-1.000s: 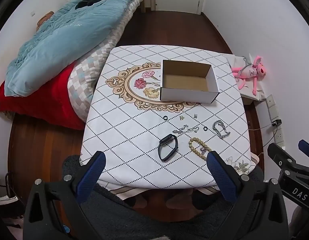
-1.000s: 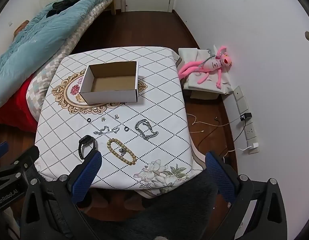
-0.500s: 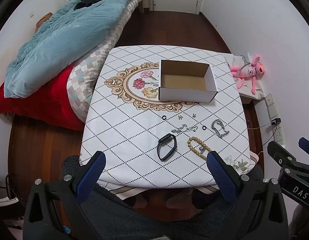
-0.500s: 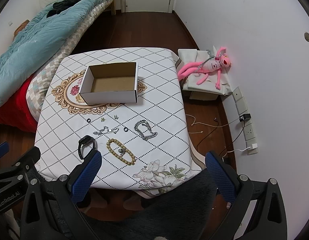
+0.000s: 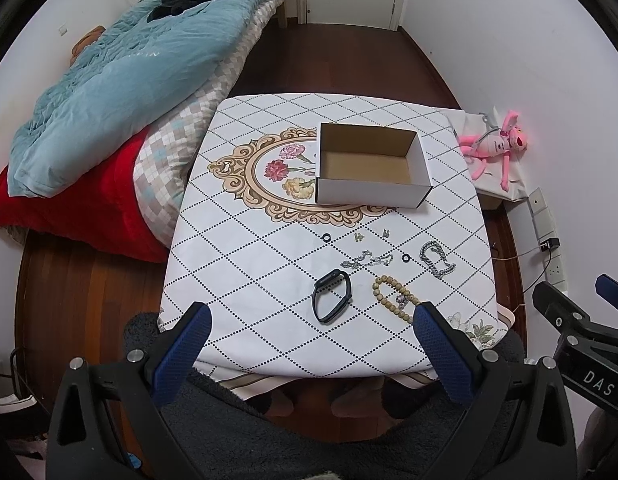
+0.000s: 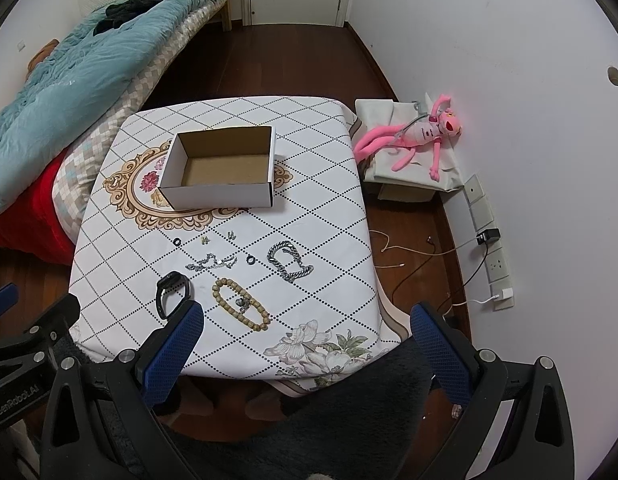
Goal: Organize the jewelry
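Note:
An empty open cardboard box (image 5: pixel 371 168) (image 6: pixel 223 170) stands on the patterned table (image 5: pixel 249 264) (image 6: pixel 329 208). In front of it lie a black wristband (image 5: pixel 332 295) (image 6: pixel 172 293), a wooden bead bracelet (image 5: pixel 395 298) (image 6: pixel 240 305), a thick silver chain (image 5: pixel 437 259) (image 6: pixel 289 261), a thin silver chain (image 5: pixel 367 259) (image 6: pixel 211 262), two black rings (image 5: pixel 327 237) (image 5: pixel 405 258) and two small earrings (image 5: pixel 359 236) (image 5: pixel 385 233). My left gripper (image 5: pixel 311 332) is open and empty, above the table's near edge. My right gripper (image 6: pixel 305 330) is open and empty, near the front right corner.
A bed with a blue duvet (image 5: pixel 121 72) and red blanket (image 5: pixel 65 208) lies left of the table. A pink plush toy (image 6: pixel 421 132) lies on a bag at the right by the wall, with cables and sockets (image 6: pixel 489 248). Dark fuzzy fabric (image 5: pixel 309 440) is below.
Both grippers have drawn back slightly, so the table appears a little smaller. Nothing on the table has moved. Both stay open.

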A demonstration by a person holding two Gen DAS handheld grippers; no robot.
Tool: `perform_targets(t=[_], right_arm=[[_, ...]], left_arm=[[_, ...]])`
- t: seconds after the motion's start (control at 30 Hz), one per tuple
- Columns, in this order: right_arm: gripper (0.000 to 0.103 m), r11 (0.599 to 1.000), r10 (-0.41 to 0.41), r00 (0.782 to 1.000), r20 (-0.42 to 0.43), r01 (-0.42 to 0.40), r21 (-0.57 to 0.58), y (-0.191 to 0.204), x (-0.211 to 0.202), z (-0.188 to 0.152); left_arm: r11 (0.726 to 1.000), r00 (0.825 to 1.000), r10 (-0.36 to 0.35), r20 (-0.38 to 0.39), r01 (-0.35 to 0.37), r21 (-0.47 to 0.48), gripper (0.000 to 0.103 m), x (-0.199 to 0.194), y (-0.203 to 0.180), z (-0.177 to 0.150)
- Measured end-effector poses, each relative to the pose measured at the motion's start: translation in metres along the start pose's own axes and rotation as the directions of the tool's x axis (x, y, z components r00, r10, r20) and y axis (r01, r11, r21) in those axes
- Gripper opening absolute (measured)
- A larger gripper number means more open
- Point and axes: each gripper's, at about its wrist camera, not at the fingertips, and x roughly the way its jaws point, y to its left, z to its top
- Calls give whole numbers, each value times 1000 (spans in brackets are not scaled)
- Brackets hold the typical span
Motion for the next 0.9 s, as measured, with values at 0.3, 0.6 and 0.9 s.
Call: perform_targets(t=[0.3,0.6,0.9], right_arm=[[103,1000,0,1000,-1,0,0,0,-1,0],[103,1000,-4,1000,2,4,-3,-3,-4,2],[103,1000,-4,1000,5,4,-3,-3,-6,3]], left_arm=[[1000,1000,-3,1,3,0,103,-3,0,4],[1000,1000,-4,4,4,1,103,-7,-2,6],[1000,1000,-4,13,4,-2,103,-9,-1,7]])
